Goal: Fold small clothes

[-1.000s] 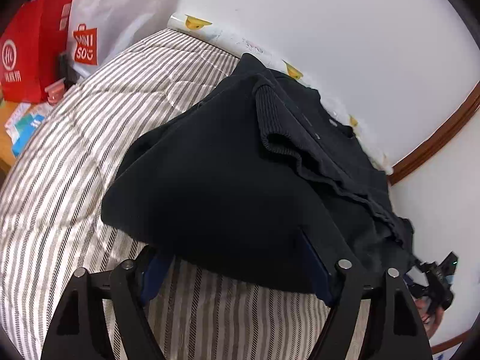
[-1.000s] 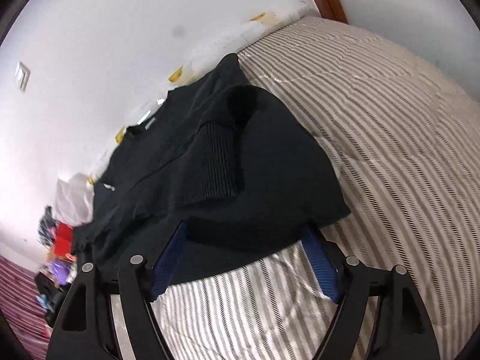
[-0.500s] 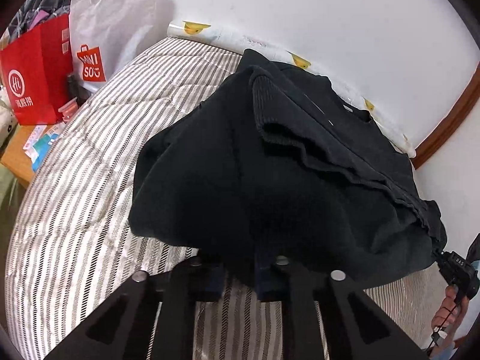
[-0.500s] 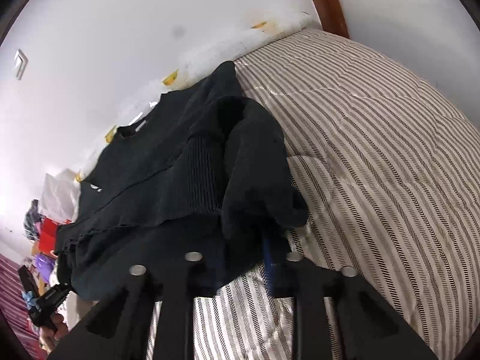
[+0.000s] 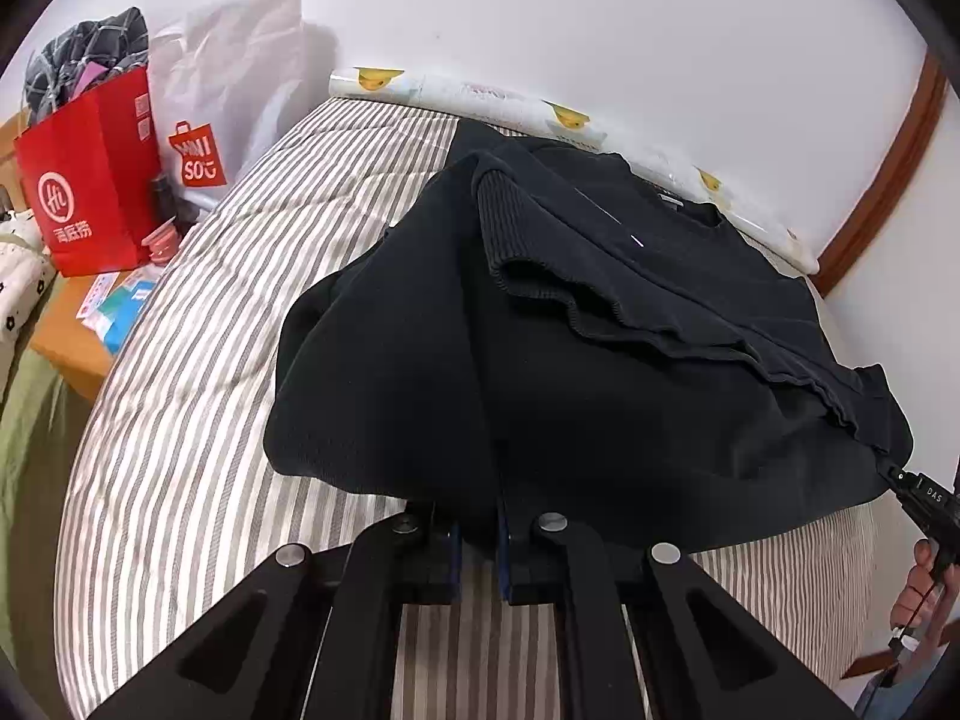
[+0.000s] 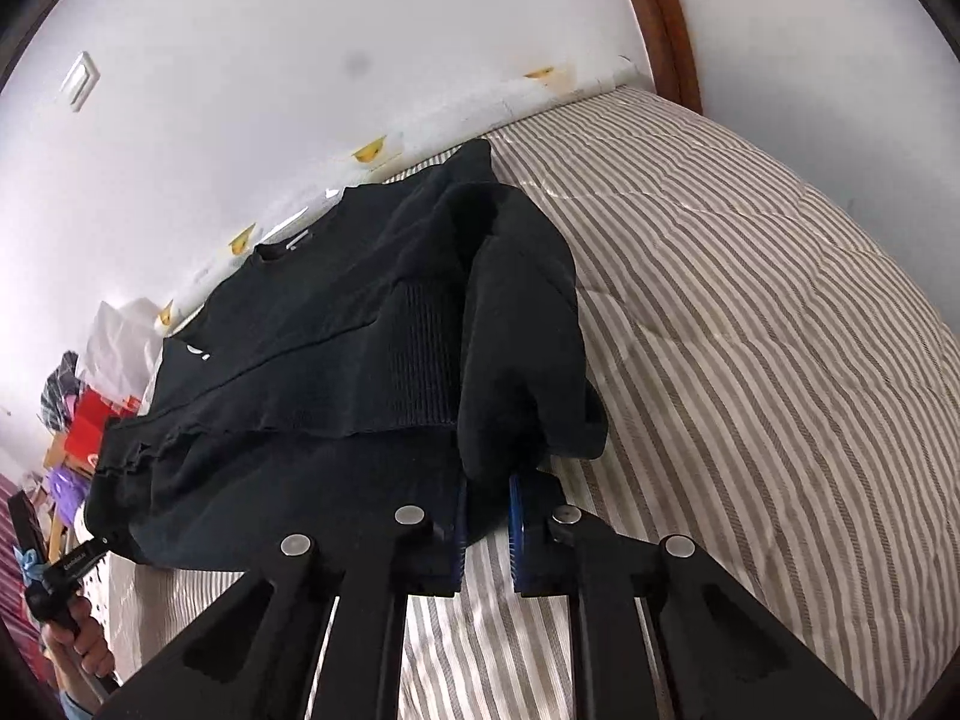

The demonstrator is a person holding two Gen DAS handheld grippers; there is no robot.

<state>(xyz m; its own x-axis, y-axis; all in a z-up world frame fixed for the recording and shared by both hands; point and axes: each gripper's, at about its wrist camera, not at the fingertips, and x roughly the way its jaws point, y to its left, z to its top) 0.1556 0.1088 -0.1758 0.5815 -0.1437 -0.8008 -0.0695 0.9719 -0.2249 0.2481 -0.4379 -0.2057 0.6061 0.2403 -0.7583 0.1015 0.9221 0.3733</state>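
Left wrist view: left gripper (image 5: 478, 531) pinching near hem of black knit sweater (image 5: 570, 360), pads nearly together. Right wrist view: right gripper (image 6: 486, 519), jaws just closed, clamping other hem corner. Sweater lying on grey-and-white striped quilted bedspread (image 6: 750, 330).

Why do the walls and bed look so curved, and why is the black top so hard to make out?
Left wrist view: the fisheye lens bends the door frame and striped bed and leaves dark corners. The black top shows little detail beyond its ribbed cuff. Right wrist view: the same bulge; soft light off the wall, no harsh shadows.
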